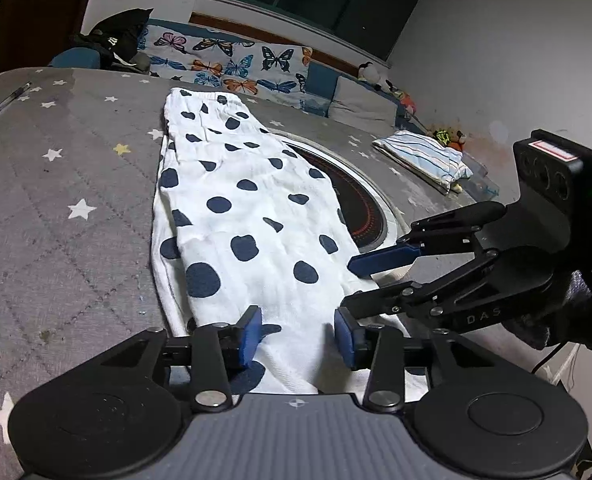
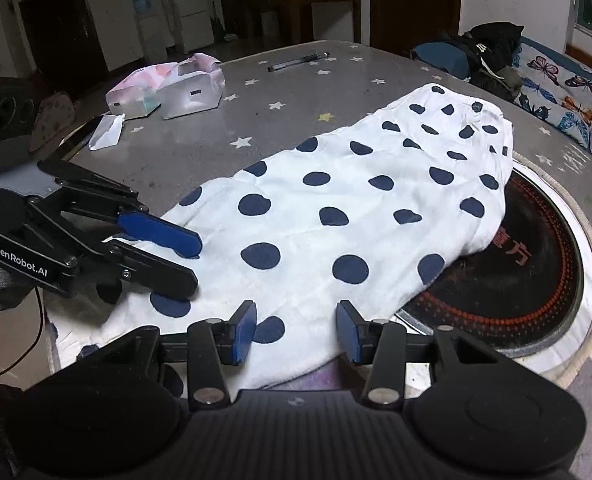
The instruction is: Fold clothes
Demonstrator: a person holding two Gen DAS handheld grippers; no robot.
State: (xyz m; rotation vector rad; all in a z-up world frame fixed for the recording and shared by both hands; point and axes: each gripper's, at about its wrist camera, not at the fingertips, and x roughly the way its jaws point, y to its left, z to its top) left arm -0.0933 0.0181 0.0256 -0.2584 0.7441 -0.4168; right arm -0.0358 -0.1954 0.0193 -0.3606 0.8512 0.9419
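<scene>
White trousers with navy dots (image 1: pixel 252 208) (image 2: pixel 359 200) lie lengthwise on the grey star-print table cover (image 1: pixel 56 184). Their elastic waistband is at the far end and the leg hems are at the near edge. My left gripper (image 1: pixel 297 336) is open over the near hem, with cloth between its blue pads but not pinched. It also shows in the right wrist view as the left gripper (image 2: pixel 190 262), open and resting on the cloth's left corner. My right gripper (image 2: pixel 296 332) is open over the hem beside it. The left wrist view shows this right gripper (image 1: pixel 359 282) at the cloth's right edge.
A round black hotplate (image 1: pixel 359 204) (image 2: pixel 527 280) is set in the table, partly under the trousers. A pen (image 1: pixel 8 100) (image 2: pixel 297 62) lies at the far side. Folded striped cloth (image 1: pixel 423 156) sits far right. White boxes and a bag (image 2: pixel 168 88) stand far left. A butterfly-print cushion (image 1: pixel 232 64) is behind.
</scene>
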